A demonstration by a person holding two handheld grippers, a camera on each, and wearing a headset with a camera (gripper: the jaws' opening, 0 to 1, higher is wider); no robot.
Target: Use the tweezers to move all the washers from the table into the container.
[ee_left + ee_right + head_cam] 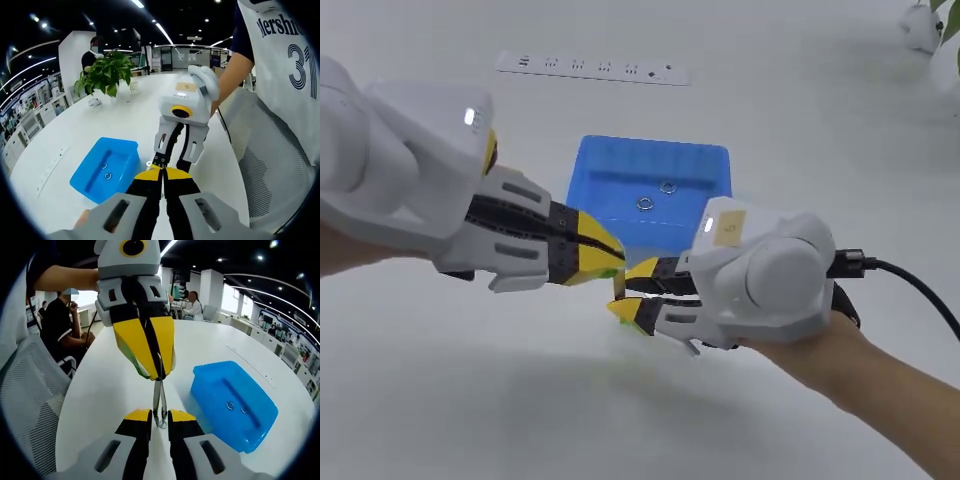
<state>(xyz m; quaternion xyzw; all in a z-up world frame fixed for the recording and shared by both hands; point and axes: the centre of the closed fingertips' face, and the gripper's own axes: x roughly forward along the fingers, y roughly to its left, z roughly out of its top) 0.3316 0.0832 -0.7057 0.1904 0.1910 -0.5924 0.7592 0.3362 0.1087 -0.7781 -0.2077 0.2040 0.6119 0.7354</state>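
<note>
Nearest, left gripper and right gripper meet tip to tip over the desk, in front of the container. Left jaws are pressed together, pinching the top end of the tweezers. The tweezers run down into the narrow gap between the right jaws. Right jaws sit close on either side of the legs; can't tell if they actually press. Can't tell whether the tweezer tips hold anything. A black cable trails off the back of the right gripper. The yellow sticker on top of it carries a mark too small to read. Just behind the grippers is a blue rectangular container, open top, mid desk, its near edge partly hidden by the grippers. Two washers lie on its floor, close together but not touching, near the centre. Beyond it a white power strip lies flat, running parallel to the far edge of the desk, well apart from the container. A potted plant stands toward a far corner of the desk. Off the desk edge is a grey mesh chair. The person's white jersey reads "31" with a cut-off "Mershi" above it. Farther back, in the right gripper view, a seated person is at another desk under ceiling light strips.
</note>
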